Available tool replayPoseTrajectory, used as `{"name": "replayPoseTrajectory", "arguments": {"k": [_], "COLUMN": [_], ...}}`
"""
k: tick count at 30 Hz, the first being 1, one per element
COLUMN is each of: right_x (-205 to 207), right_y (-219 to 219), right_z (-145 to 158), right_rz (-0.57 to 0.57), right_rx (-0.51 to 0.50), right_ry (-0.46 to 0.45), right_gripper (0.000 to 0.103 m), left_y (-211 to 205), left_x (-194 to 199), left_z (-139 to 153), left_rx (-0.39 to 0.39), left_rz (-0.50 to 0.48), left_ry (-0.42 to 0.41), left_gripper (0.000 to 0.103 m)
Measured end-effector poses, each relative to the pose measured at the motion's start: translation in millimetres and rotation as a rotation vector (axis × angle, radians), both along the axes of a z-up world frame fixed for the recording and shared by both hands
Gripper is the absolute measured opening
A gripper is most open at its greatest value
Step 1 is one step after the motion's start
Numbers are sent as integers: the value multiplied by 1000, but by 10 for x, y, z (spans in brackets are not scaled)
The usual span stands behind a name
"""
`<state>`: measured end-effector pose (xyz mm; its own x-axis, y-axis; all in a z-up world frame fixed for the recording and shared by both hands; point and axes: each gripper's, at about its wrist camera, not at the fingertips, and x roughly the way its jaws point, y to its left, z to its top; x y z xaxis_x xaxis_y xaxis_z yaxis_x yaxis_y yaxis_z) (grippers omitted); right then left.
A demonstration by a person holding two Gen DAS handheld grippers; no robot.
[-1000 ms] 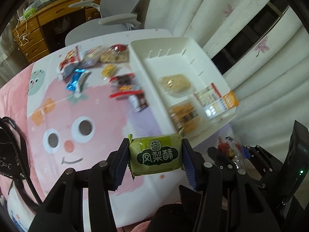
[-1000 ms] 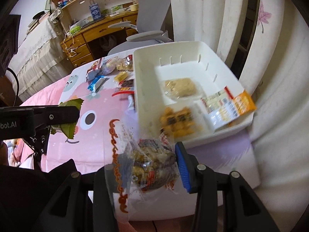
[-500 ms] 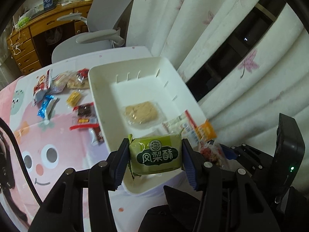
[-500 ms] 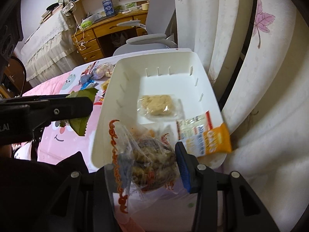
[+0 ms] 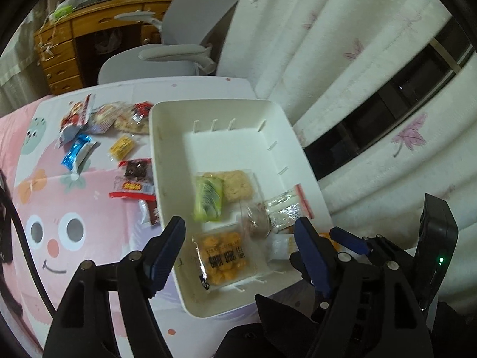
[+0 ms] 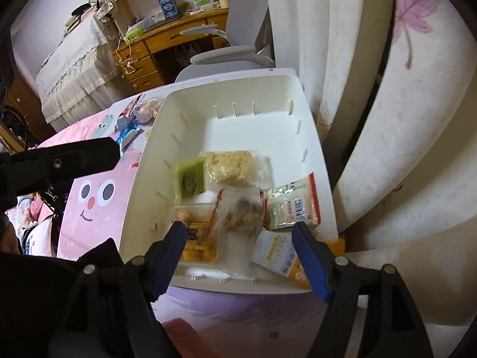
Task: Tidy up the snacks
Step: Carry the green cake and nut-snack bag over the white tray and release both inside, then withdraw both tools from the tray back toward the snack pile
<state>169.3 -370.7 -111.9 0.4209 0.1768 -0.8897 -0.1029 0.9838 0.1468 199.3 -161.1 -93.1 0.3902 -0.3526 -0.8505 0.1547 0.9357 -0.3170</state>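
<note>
White rectangular plastic bin (image 5: 167, 161) at table's curtain side, part filled. Inside: green foil-wrapped pastry packet (image 5: 208, 198) blurred, against pale square cake in clear wrap (image 5: 237, 185); clear crinkly bag of brown snacks (image 6: 241, 211) blurred, beside orange fried-snack tray pack (image 5: 223, 258); red-edged sachet (image 6: 293, 205) and yellow-white packet (image 6: 278, 256) along right wall. Left gripper (image 5: 238, 244) jaws opening, nothing between. Right gripper (image 6: 240, 252) jaws opening, nothing pinched. Roughly half sorted. Left on pink cartoon tablecloth (image 5: 89, 208): blue wrapper (image 5: 78, 149), small yellow packet (image 5: 121, 146), red-and-dark packs (image 5: 135, 179), cluster at far edge (image 5: 104, 115).
</note>
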Motion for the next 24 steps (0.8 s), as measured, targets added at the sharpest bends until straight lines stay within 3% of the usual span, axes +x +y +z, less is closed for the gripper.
{"name": "replayPoseTrajectory", "arguments": {"k": [13,24], "right_x": [-91,-293], "right_y": [307,817], "right_z": [-125,-117], "right_rz": [49,-16], "right_rx": [24,46], "right_ry": [49,69], "right_gripper": [73,73], "left_y": [458,1185], "left_x": [-252,-537], "left_z": [-189,-147], "left_rx": [27,49], "left_rz": [84,75], "left_ry": [72,75], "left_gripper": [74,75]}}
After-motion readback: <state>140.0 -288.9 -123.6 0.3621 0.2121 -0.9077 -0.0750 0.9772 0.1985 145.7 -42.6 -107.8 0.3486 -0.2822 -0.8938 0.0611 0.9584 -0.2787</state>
